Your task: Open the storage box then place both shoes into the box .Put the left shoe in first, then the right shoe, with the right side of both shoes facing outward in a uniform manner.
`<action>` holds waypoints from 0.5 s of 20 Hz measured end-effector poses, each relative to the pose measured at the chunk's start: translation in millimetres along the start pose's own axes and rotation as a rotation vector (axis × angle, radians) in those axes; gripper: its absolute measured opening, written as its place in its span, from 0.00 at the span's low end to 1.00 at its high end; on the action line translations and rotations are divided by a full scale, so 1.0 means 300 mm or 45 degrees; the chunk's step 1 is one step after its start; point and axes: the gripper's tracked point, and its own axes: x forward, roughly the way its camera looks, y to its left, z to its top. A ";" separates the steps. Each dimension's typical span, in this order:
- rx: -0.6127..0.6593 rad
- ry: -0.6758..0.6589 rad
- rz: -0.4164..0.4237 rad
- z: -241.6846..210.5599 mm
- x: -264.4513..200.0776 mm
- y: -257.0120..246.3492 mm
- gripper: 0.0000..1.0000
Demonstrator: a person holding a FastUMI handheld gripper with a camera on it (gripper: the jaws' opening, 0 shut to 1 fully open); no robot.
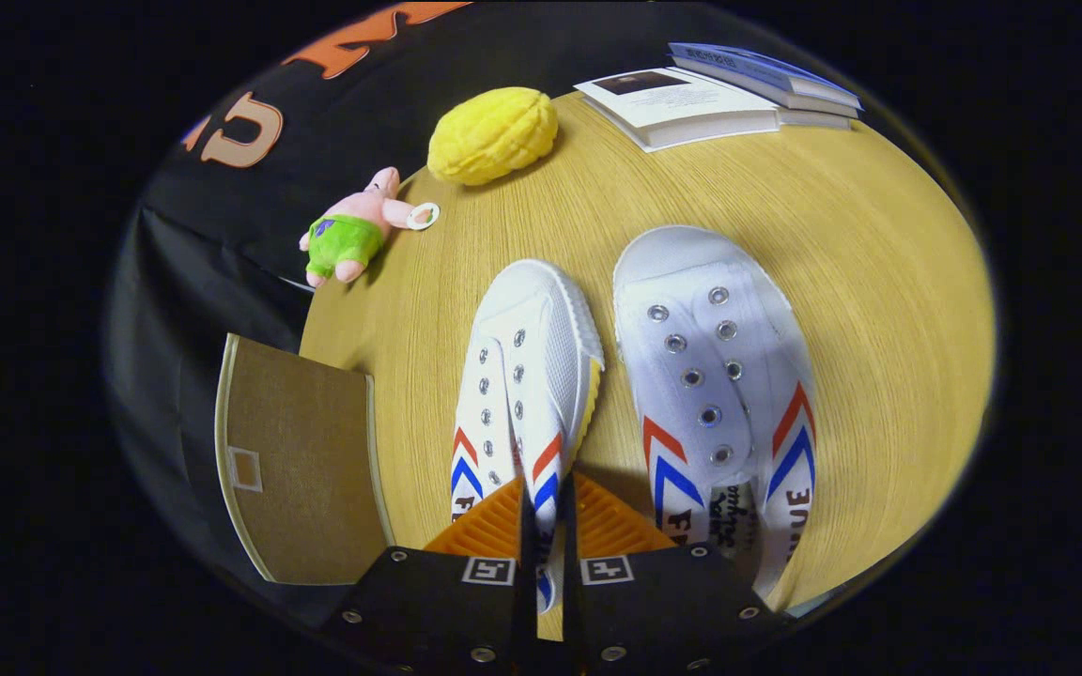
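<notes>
Two fingers of the gripper (541, 540) are seen brought nearly together, and the side wall of the left shoe (522, 385) is pinched in the narrow gap between them, so that both pads are pressed on its fabric near the collar. The gripper is pointed forward and down over the table (842, 282), with the shoe's toe directed away beyond the fingertips; the shoe appears tipped onto its side, its sole edge turned toward the right shoe. Furthest left, just beside the fingers and at the table's edge, the brown storage box (301, 460) is found, its flat panel facing up; whether it has been opened cannot be told. Beyond it, a pink plush toy (353, 235) in green shorts is laid at the table's rim, and a yellow ridged toy (494, 134) is set further along. The right shoe (715, 376) is placed just beside the left one, flat on its sole, its heel partly hidden by the right-hand finger. Well beyond, two stacked books (719, 99) are rested on the far table edge.
</notes>
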 end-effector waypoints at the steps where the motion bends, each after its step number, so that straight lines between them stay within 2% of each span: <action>1: 0.005 -0.002 0.003 0.002 -0.005 0.007 0.10; 7: -0.024 -0.029 0.149 0.040 -0.069 0.183 0.09; 10: -0.063 -0.059 0.236 0.078 -0.121 0.324 0.09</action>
